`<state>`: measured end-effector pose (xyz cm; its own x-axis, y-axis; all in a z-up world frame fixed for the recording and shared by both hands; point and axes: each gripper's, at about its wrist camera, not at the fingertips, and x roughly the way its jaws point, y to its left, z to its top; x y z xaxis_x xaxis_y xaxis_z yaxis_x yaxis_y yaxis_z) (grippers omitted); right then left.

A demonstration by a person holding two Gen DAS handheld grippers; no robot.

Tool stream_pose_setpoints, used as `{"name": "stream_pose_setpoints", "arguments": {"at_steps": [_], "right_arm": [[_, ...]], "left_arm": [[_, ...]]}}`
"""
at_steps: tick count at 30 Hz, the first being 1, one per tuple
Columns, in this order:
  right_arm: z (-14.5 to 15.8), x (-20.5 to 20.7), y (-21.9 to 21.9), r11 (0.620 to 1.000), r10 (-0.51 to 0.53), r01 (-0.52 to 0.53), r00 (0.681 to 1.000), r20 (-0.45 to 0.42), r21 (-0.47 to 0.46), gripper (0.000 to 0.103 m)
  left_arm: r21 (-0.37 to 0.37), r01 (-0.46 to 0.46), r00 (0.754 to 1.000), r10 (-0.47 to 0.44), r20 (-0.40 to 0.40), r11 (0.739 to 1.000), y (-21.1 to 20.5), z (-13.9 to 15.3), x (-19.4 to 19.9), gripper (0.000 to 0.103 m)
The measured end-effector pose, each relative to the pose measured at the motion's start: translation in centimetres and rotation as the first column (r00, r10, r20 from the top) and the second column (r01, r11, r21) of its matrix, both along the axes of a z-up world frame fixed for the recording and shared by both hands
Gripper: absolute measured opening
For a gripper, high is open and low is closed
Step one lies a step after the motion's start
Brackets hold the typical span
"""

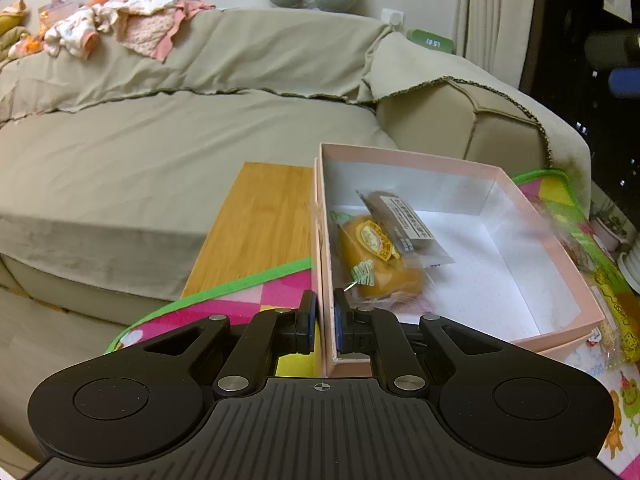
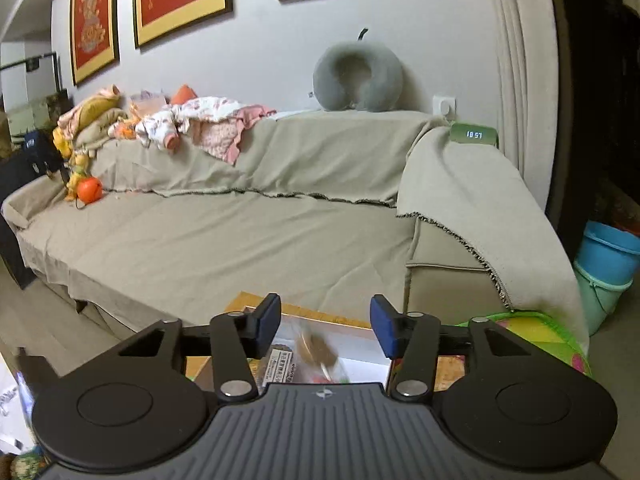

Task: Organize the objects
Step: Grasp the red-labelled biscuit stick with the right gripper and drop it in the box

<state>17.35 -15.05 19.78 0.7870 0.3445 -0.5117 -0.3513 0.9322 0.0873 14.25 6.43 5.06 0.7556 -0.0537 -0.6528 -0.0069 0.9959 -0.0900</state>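
Note:
A pink box point(image 1: 520, 216) with a white inside stands open on a colourful play mat point(image 1: 224, 308). Inside lie an orange-wrapped pastry point(image 1: 376, 256) and a dark snack in a clear wrapper point(image 1: 404, 224). My left gripper point(image 1: 325, 320) is shut on the box's left wall, one pad outside and one inside. My right gripper point(image 2: 325, 326) is open and empty above the box point(image 2: 360, 344). A blurred wrapped snack point(image 2: 316, 350) shows just below and between its fingers, apart from the pads.
A beige covered sofa point(image 1: 160, 152) stands behind the box, with baby clothes point(image 1: 132, 24) and a grey neck pillow point(image 2: 358, 76) on its back. A wooden board point(image 1: 260, 224) lies left of the box. Snack packets point(image 1: 612, 312) lie right of it. Blue and green buckets point(image 2: 608, 264) stand far right.

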Motion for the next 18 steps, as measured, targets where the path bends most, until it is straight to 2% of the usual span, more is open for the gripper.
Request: {"name": "stream_pose_setpoints", "arguments": {"at_steps": [4, 9, 14, 16, 18], "right_arm": [[-1.9, -0.3, -1.7, 0.999, -0.007, 0.009, 0.998, -0.069, 0.034, 0.055], [-5.0, -0.6, -5.3, 0.997, -0.082, 0.082, 0.987, -0.135, -0.006, 0.056], [-7.3, 0.6, -8.8, 0.988, -0.155, 0.156, 0.968, -0.195, -0.013, 0.057], [-8.2, 1.5, -9.5, 0.986, -0.169, 0.166, 0.967, -0.192, -0.030, 0.062], [-9.3, 2.6, -9.8, 0.985, -0.171, 0.166, 0.965, -0.198, -0.045, 0.071]], "left_arm": [[0.002, -0.002, 1.000, 0.002, 0.002, 1.000, 0.0, -0.1, 0.0, 0.011], [-0.003, -0.005, 1.000, 0.005, 0.004, 1.000, 0.1, -0.2, 0.1, 0.011], [-0.002, -0.004, 1.000, 0.004, 0.004, 1.000, 0.2, -0.3, 0.1, 0.011], [0.001, -0.004, 1.000, 0.004, 0.004, 1.000, 0.2, -0.3, 0.0, 0.011], [0.002, -0.004, 1.000, 0.004, 0.004, 1.000, 0.2, -0.3, 0.0, 0.011]]}}
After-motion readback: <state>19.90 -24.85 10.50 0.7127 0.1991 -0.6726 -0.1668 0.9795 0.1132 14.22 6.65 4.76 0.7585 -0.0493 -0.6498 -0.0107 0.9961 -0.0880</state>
